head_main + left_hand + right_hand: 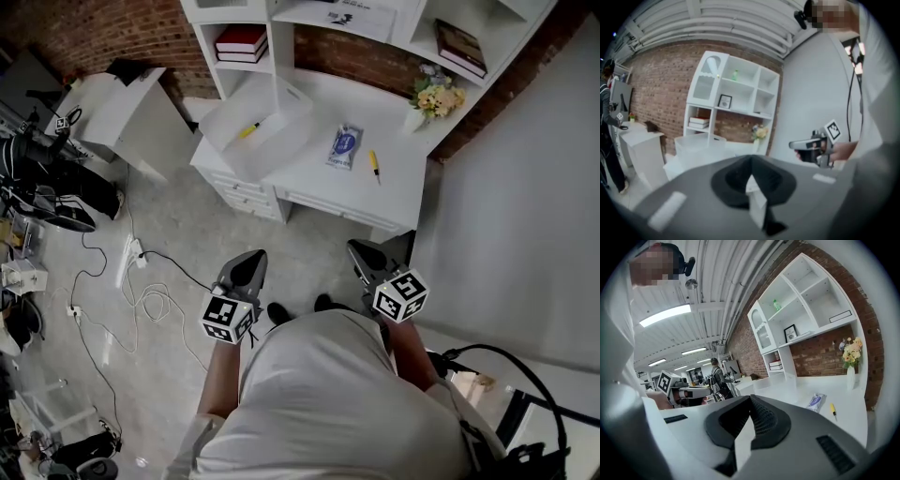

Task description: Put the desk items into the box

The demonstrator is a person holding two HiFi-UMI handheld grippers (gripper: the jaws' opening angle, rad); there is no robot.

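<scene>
With left gripper (251,259) and right gripper (362,250) closed, empty – the packet (345,147) (soft, light, probably slippery) is best pinched edgewise.

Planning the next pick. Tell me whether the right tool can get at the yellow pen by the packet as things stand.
Probably not yet: the right tool hangs at the person's waist, back from the desk. The way looks free, though: the pen lies on bare desktop, apart from the packet.

pouch (345,147) print: too small to read | paper (361,14), 12 o'clock: cut by top edge | box (696,143) bottom: hidden behind left gripper (751,180) | shoes (278,312), 6 o'clock: half hidden by torso (337,403)
</scene>
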